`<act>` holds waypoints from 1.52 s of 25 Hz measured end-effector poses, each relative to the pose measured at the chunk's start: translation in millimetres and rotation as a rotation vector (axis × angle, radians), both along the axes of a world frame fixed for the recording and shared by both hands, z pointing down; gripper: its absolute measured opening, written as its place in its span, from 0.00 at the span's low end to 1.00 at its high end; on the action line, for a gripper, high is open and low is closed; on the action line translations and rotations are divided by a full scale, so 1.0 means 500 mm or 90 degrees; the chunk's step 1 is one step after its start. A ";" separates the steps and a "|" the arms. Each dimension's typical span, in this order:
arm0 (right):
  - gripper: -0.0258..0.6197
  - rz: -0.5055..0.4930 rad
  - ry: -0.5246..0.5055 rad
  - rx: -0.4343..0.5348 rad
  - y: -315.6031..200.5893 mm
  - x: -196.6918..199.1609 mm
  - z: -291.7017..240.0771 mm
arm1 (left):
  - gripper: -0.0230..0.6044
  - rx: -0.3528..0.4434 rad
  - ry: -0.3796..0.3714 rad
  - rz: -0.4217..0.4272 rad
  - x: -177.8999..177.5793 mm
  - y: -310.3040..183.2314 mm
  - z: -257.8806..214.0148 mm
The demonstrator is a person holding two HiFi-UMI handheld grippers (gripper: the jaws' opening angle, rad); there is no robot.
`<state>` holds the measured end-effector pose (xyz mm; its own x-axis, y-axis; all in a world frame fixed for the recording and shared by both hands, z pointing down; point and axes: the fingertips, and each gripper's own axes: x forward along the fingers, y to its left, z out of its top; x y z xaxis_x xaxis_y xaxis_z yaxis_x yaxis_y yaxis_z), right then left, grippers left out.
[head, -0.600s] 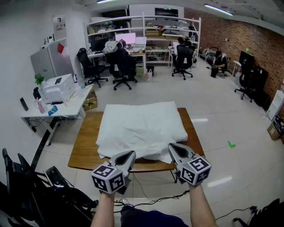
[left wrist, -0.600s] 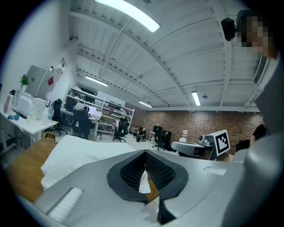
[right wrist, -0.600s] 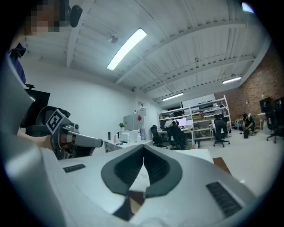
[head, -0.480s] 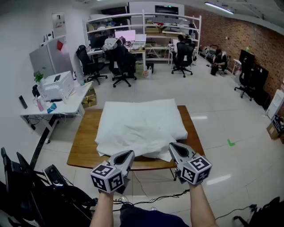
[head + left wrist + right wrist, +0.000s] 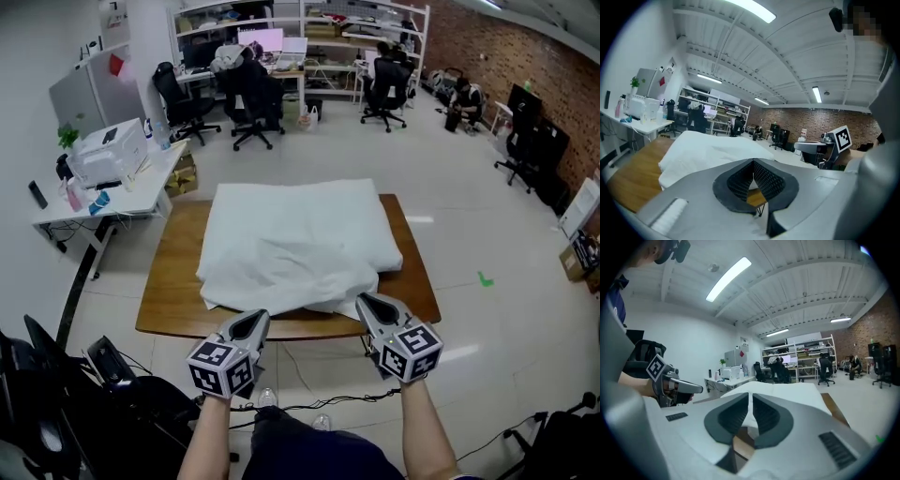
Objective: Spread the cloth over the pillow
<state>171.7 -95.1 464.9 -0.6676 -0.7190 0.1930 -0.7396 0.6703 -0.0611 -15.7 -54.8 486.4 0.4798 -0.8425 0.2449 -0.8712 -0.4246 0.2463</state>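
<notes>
One cloth [image 5: 281,274] covers one pillow [image 5: 300,199]; left gripper [image 5: 258,317] jaws clenched, right gripper [image 5: 363,299] jaws slightly parted.

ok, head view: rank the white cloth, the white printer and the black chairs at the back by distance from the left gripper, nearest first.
1. white cloth, on the table straight ahead of the left gripper.
2. white printer, off to the left.
3. black chairs, back of the room.
</notes>
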 end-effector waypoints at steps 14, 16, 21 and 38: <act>0.33 0.057 0.138 -0.171 -0.008 0.030 0.307 | 0.05 -0.090 -0.018 0.051 -0.007 -0.014 0.183; 0.33 0.069 0.145 -0.190 -0.023 0.034 0.338 | 0.05 -0.097 -0.021 0.061 -0.008 -0.012 0.184; 0.33 0.084 0.163 -0.226 -0.063 0.043 0.389 | 0.05 -0.109 -0.020 0.078 -0.010 -0.008 0.185; 0.06 0.124 0.244 -0.291 -0.107 0.100 0.488 | 0.05 -0.135 -0.012 0.079 -0.040 -0.019 0.197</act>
<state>221.7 -148.4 708.7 -0.3557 -0.6086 0.7093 -0.8713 0.4904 -0.0162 -35.6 -64.1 584.7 0.5706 -0.7057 0.4201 -0.8206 -0.4697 0.3256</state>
